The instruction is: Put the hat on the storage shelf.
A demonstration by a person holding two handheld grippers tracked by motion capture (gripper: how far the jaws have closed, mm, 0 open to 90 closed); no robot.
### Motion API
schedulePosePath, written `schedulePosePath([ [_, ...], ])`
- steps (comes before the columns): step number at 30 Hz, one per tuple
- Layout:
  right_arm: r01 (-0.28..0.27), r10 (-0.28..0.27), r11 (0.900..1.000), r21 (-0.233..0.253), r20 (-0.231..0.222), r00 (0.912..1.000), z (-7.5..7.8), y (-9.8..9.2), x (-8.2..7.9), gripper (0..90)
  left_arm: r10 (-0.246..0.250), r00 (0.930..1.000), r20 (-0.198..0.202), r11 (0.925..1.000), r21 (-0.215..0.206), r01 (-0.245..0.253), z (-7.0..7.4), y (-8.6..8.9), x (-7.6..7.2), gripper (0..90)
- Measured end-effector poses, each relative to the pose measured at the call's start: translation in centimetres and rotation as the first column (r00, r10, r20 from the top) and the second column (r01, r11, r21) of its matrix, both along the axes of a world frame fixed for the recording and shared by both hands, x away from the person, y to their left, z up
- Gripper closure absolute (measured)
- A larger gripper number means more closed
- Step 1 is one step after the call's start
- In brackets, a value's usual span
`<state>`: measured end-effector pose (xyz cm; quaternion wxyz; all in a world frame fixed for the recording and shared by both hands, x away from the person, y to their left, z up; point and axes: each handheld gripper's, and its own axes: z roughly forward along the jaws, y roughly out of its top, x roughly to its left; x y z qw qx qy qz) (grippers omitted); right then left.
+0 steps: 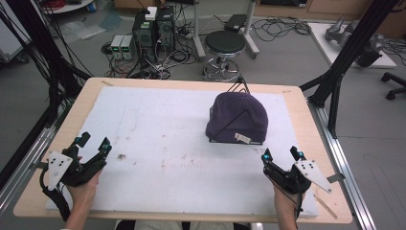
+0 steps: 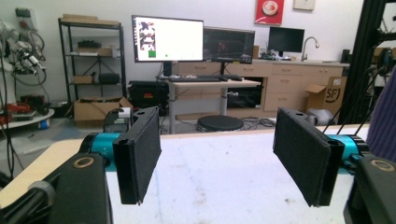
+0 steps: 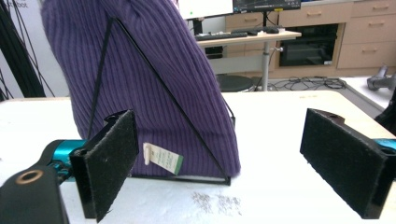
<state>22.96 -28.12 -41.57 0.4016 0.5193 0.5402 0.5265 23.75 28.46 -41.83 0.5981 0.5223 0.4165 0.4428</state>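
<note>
Purple knit beanie (image 1: 238,117) sits over a black wire stand (image 3: 161,88) on the white table mat (image 1: 158,143), right of centre toward the far edge. A small tag (image 3: 162,158) hangs at its near hem. Right gripper (image 1: 282,156) is near the beanie, just short of its hem, jaws spread wide, holding nothing. Left gripper (image 1: 93,143) rests at the mat's near left corner, well apart from the beanie, jaws likewise wide and empty.

hat (image 1: 237,117) on wire stand (image 1: 239,89), table (image 1: 158,139) right-centre | left gripper (image 1: 93,143) near-left | right gripper (image 1: 281,155) near-right, before hat
</note>
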Motion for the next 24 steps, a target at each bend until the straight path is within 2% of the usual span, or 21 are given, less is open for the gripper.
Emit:
schedulePosePath([
  [2,0.0,0.0,1.0,-0.001,-0.009,1.0,-0.3,-0.1,0.0,10.8,0.012,0.9998,-0.014,0.9999,0.0,-0.012,-0.7,0.5,0.0,32.2],
  [3,0.001,-0.001,1.0,-0.002,-0.012,0.9999,-0.4,-0.1,0.0,10.8,0.021,0.9995,-0.024,0.9996,-0.019,-0.022,-1.0,0.7,0.0,32.6],
  [5,0.004,-0.004,1.0,-0.003,-0.015,0.9999,-0.7,-0.2,0.1,10.8,0.035,0.9987,-0.038,0.999,-0.028,-0.036,-1.2,1.0,0.0,34.4],
  [8,0.011,-0.011,1.0,-0.002,-0.031,0.9995,-0.9,-0.3,0.2,10.7,0.054,0.9976,-0.044,0.9984,-0.016,-0.054,-1.6,1.5,-0.1,34.4],
  [10,0.012,-0.012,1.0,-0.004,-0.039,0.9992,-1.2,-0.4,0.2,10.8,0.062,0.9967,-0.053,0.9977,-0.025,-0.063,-1.9,1.8,-0.2,34.1],
  [15,0.011,-0.011,1.0,0.0,-0.064,0.9979,-1.8,-0.3,0.4,10.8,0.073,0.9919,-0.103,0.996,-0.044,-0.078,-2.5,2.2,-0.2,33.1],
  [18,0.002,-0.001,1.0,0.017,-0.071,0.9975,-2.0,-0.1,0.7,10.8,0.066,0.9935,-0.093,0.9934,-0.087,-0.074,-2.3,2.4,-0.4,32.5],
  [20,-0.01,0.012,1.0,0.02,-0.079,0.9968,-2.0,0.2,0.7,10.8,0.071,0.993,-0.094,0.9933,-0.084,-0.079,-2.3,2.5,-0.5,32.5],
  [24,-0.032,0.033,0.999,0.007,-0.074,0.9967,-2.0,0.4,0.7,10.8,0.071,0.9922,-0.102,0.9909,-0.106,-0.082,-2.4,2.8,-0.6,32.2],
])
